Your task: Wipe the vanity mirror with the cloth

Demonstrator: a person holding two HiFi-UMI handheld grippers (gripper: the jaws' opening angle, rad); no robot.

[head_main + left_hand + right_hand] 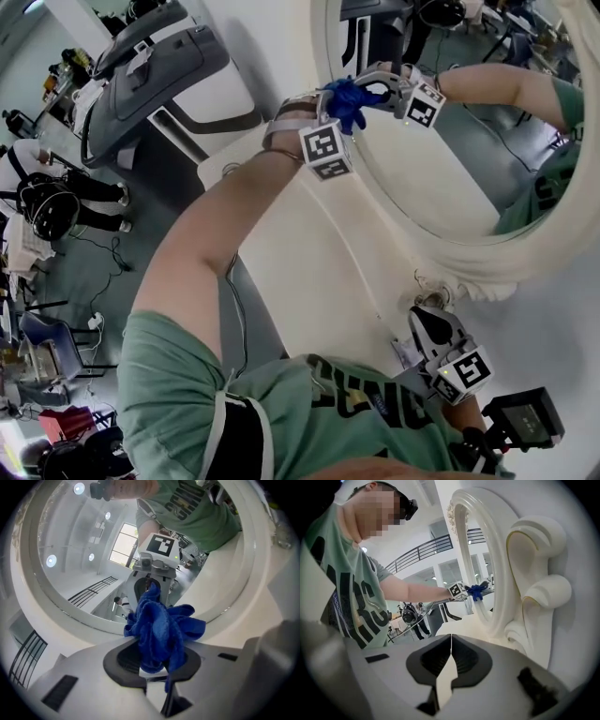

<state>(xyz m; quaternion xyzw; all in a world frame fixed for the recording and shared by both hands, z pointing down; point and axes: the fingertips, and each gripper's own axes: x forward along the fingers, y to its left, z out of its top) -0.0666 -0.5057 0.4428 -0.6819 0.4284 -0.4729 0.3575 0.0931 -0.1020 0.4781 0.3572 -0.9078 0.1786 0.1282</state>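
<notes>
A crumpled blue cloth [161, 630] is clamped in my left gripper [151, 666], which presses it against the glass of the vanity mirror [84, 559]. From the head view, the left gripper [333, 117] is raised at the mirror's left inner edge, the blue cloth [345, 97] touching the glass beside the cream oval frame [469, 262]. Its reflection shows in the mirror [441, 56]. My right gripper [433, 323] is held low by the frame's base, jaws closed with nothing between them. The right gripper view shows its jaws [451, 656] meeting, with the mirror frame [501, 573] on the right and the cloth [477, 591] far off.
The mirror stands on a white tabletop [319, 262]. A grey machine [150, 66] sits on the floor at the back left, and a person [56, 202] stands at the far left among cables. A small black device [525, 422] is at the bottom right.
</notes>
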